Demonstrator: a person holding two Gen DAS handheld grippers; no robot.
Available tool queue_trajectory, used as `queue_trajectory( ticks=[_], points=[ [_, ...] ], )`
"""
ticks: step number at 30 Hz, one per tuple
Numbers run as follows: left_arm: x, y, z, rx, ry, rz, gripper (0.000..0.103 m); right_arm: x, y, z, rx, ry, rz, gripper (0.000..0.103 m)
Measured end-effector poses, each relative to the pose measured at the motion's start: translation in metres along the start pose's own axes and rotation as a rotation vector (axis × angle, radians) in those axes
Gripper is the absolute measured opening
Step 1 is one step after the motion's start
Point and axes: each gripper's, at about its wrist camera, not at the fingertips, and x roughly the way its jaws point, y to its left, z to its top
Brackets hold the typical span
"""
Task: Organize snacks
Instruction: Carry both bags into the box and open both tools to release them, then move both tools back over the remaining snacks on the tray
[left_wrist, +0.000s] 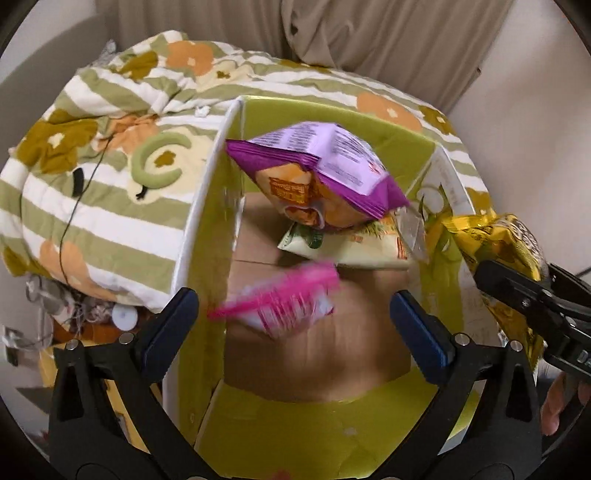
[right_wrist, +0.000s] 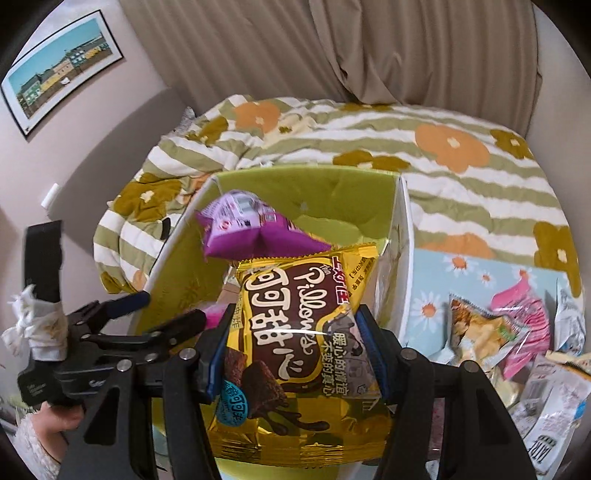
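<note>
- Two claws work over a green-lined cardboard box (left_wrist: 325, 122) that sits on a bed with a striped floral quilt (left_wrist: 110, 155)
- Left claw (left_wrist: 293, 325) is spread wide with nothing between its blue pads – a pink snack packet (left_wrist: 284, 299) shows blurred in mid-air between the fingers, above the box floor
- Inside the box, a purple snack bag (left_wrist: 321, 173) lies tilted on top of a pale cream packet (left_wrist: 354, 243), both toward the far right corner
- Right claw (right_wrist: 295, 343) is pinching a gold "Pillows" cocoa snack bag (right_wrist: 295, 354) at its sides, held upright at the box's near right edge
- Beside the box on the right, a loose pile of snack packets (right_wrist: 513, 332) rests on a light blue daisy-print sheet (right_wrist: 436, 280)
- On the wall at the upper left – a framed picture of buildings (right_wrist: 61, 70)
</note>
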Motion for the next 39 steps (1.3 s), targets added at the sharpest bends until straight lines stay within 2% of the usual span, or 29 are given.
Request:
queue_trajectory(
  ticks=[8,18,20,22,23,32,39],
  points=[
    [-0.008,0.016,-0.013,-0.028,0.004,-0.051,0.102,0.017,0.006,-0.006,-0.001,0.043,-0.022,0.057],
    [-0.03,0.015,-0.029,-0.032,-0.017,-0.014,0.102,0.035,0.021,0.005,-0.021,0.066,0.035,0.057],
    [-0.032,0.015,-0.031,-0.031,-0.02,0.0,0.102,0.039,0.021,0.006,-0.017,0.069,0.054,0.065],
    [-0.032,0.015,-0.032,-0.036,-0.021,0.011,0.102,0.041,0.019,0.006,-0.004,0.058,0.067,0.091],
    [-0.032,0.016,-0.033,-0.04,-0.02,0.011,0.102,0.041,0.017,0.004,0.005,0.048,0.07,0.093],
    [-0.038,0.016,-0.036,-0.056,-0.029,0.013,0.102,0.031,0.008,-0.003,-0.006,0.035,0.044,0.093],
    [-0.062,0.009,-0.034,-0.062,-0.072,0.009,0.102,0.001,0.014,-0.004,-0.028,-0.003,0.036,0.093]
  ],
)
